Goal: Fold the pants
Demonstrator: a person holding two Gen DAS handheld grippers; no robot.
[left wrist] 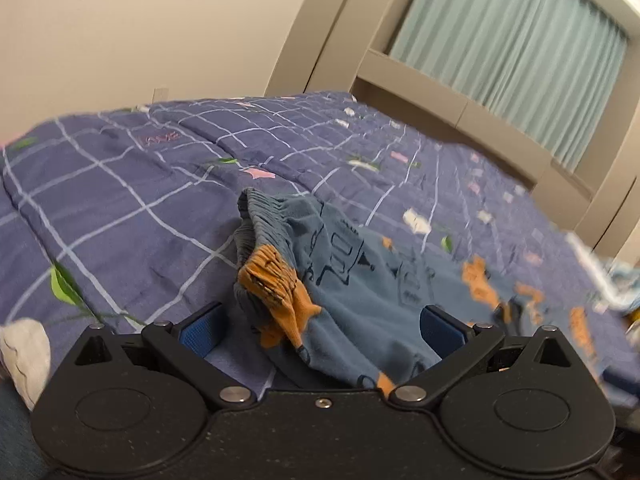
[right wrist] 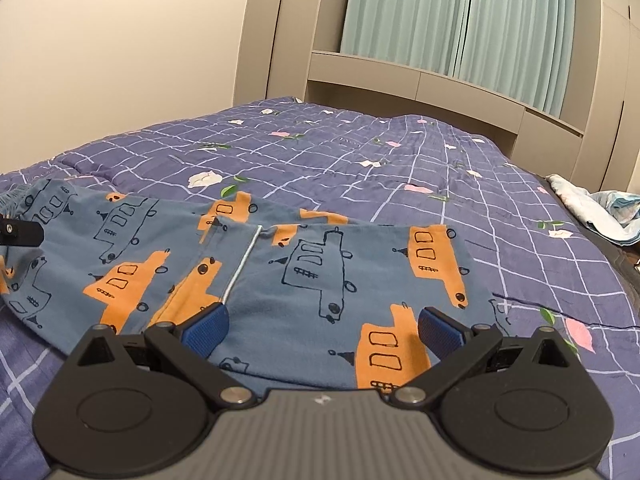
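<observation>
Left gripper (left wrist: 320,328): jaws spread wide, blue pads (left wrist: 202,330) clear of the cloth on both sides, nothing clamped. The pants (left wrist: 360,296) sit bunched between the fingers, with the gathered elastic waistband (left wrist: 260,216) humped up just ahead.

Right gripper (right wrist: 322,330): also spread wide, holding nothing; it hovers low over the pant-leg fabric, and whether the pads touch it can't be told. The pants (right wrist: 280,272) are blue with orange and outlined vehicle prints, lying fairly flat with one leg overlapping the other, on the purple grid-pattern bedspread (right wrist: 360,152). A black part of the other gripper shows at the left frame edge, against the cloth.

Right edge of the bed: crumpled light cloth (right wrist: 600,212). Behind: beige cabinets (right wrist: 440,84) and a pale green curtain (right wrist: 460,16).
</observation>
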